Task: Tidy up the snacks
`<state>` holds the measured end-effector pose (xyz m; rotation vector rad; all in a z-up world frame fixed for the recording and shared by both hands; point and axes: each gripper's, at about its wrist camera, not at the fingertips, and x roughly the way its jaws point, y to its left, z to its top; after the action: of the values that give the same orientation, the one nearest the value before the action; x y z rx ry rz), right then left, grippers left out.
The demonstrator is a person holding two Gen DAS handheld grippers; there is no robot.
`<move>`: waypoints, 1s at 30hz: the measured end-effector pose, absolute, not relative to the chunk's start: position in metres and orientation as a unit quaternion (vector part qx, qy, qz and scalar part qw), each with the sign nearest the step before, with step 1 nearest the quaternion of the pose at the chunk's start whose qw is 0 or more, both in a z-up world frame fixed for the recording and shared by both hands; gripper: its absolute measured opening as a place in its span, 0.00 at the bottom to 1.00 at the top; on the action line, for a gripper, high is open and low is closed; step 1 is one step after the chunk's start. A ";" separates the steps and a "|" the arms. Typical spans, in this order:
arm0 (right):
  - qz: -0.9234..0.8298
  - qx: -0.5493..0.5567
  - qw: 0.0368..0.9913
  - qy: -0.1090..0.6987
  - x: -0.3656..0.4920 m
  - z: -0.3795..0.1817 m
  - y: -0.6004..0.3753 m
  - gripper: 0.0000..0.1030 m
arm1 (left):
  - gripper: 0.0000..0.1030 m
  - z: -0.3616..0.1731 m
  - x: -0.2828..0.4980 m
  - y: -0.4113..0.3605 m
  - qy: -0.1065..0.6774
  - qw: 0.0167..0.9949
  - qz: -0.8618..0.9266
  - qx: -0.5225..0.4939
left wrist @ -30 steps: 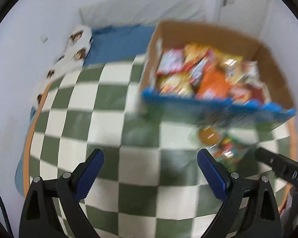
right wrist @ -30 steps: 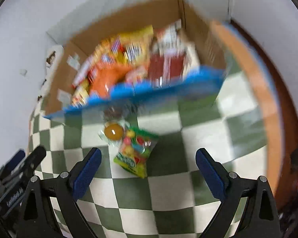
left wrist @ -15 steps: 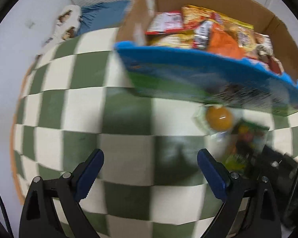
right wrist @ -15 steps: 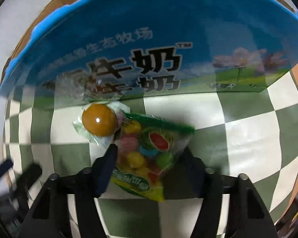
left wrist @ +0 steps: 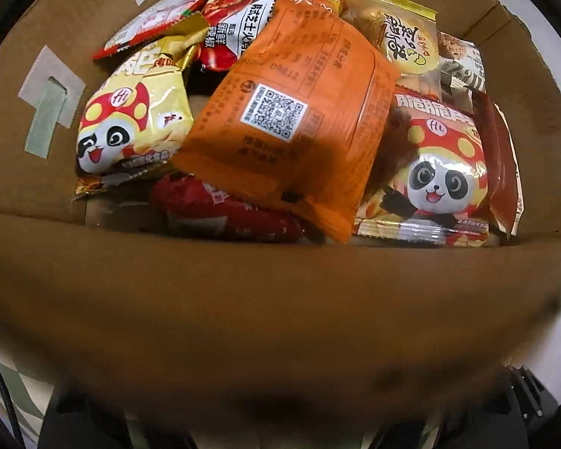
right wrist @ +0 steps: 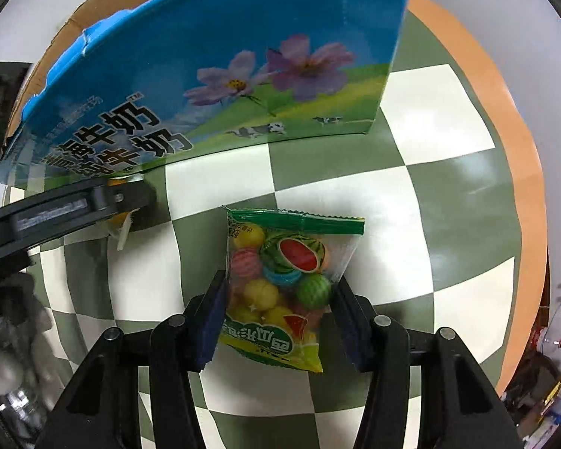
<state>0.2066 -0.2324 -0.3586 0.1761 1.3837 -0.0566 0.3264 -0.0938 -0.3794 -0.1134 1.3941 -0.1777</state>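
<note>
My right gripper (right wrist: 280,321) is shut on a clear candy bag (right wrist: 280,280) with a green top strip, holding it by its sides just above the checkered cloth. The snack box (right wrist: 213,86), blue with flowers outside, stands behind it. My left gripper's arm (right wrist: 67,209) reaches in at the box's front wall over a yellow-orange jelly cup (right wrist: 119,220). In the left wrist view the box wall (left wrist: 280,318) hides the fingers; inside lie an orange packet (left wrist: 291,112) and panda snack bags (left wrist: 434,172).
The green and white checkered cloth (right wrist: 422,202) covers a round table with an orange rim (right wrist: 505,119). Clutter shows on the floor at the lower right (right wrist: 542,385).
The left gripper moved forward to the box's front wall, so its fingers are now hidden. The right gripper, closed on the candy bag, shifted right with it.
</note>
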 end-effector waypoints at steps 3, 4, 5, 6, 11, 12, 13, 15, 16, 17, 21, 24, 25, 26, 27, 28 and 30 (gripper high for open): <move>-0.021 0.076 0.761 0.644 0.212 -0.359 -0.234 0.54 | 0.61 -0.376 0.308 -0.095 0.638 0.764 -0.085 -0.036; -0.019 0.075 0.758 0.647 0.215 -0.360 -0.234 0.54 | 0.59 -0.376 0.298 -0.093 0.640 0.763 -0.089 -0.031; -0.016 0.074 0.755 0.651 0.216 -0.361 -0.233 0.54 | 0.58 -0.374 0.287 -0.094 0.641 0.762 -0.089 -0.025; -0.011 0.072 0.751 0.656 0.214 -0.363 -0.232 0.54 | 0.58 -0.375 0.276 -0.092 0.643 0.760 -0.091 -0.019; 0.019 0.056 0.732 0.679 0.195 -0.372 -0.225 0.53 | 0.58 -0.380 0.221 -0.072 0.658 0.746 -0.097 -0.017; 0.025 0.056 0.728 0.683 0.188 -0.374 -0.223 0.53 | 0.58 -0.380 0.212 -0.067 0.661 0.744 -0.097 -0.020; 0.031 0.054 0.723 0.688 0.180 -0.376 -0.220 0.53 | 0.58 -0.381 0.203 -0.064 0.664 0.741 -0.096 -0.022; 0.039 0.050 0.716 0.695 0.167 -0.381 -0.217 0.53 | 0.58 -0.381 0.184 -0.055 0.672 0.734 -0.095 -0.028; 0.042 0.048 0.714 0.698 0.162 -0.382 -0.216 0.53 | 0.58 -0.382 0.178 -0.053 0.675 0.731 -0.095 -0.030; 0.044 0.047 0.711 0.700 0.159 -0.384 -0.214 0.53 | 0.58 -0.383 0.169 -0.051 0.677 0.729 -0.095 -0.033; 0.049 0.047 0.709 0.702 0.154 -0.389 -0.207 0.53 | 0.58 -0.384 0.156 -0.044 0.681 0.724 -0.099 -0.046; 0.043 0.062 0.706 0.705 0.166 -0.395 -0.209 0.58 | 0.64 -0.372 0.158 -0.048 0.685 0.715 -0.122 -0.073; 0.043 0.071 0.704 0.706 0.164 -0.397 -0.210 0.62 | 0.71 -0.368 0.157 -0.050 0.684 0.716 -0.124 -0.066; 0.043 0.083 0.702 0.706 0.166 -0.398 -0.211 0.67 | 0.73 -0.365 0.159 -0.049 0.682 0.718 -0.125 -0.060; 0.044 0.093 0.701 0.706 0.163 -0.400 -0.215 0.70 | 0.75 -0.364 0.160 -0.045 0.682 0.719 -0.124 -0.055; 0.044 0.102 0.699 0.706 0.165 -0.401 -0.216 0.73 | 0.75 -0.364 0.162 -0.044 0.684 0.718 -0.119 -0.051; 0.039 0.108 0.698 0.706 0.170 -0.403 -0.216 0.75 | 0.75 -0.370 0.173 -0.047 0.693 0.710 -0.113 -0.060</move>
<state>0.1698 -0.2158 -0.4032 0.2415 1.5747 0.0870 0.1727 -0.0467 -0.3699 -0.1321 1.5374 -0.2499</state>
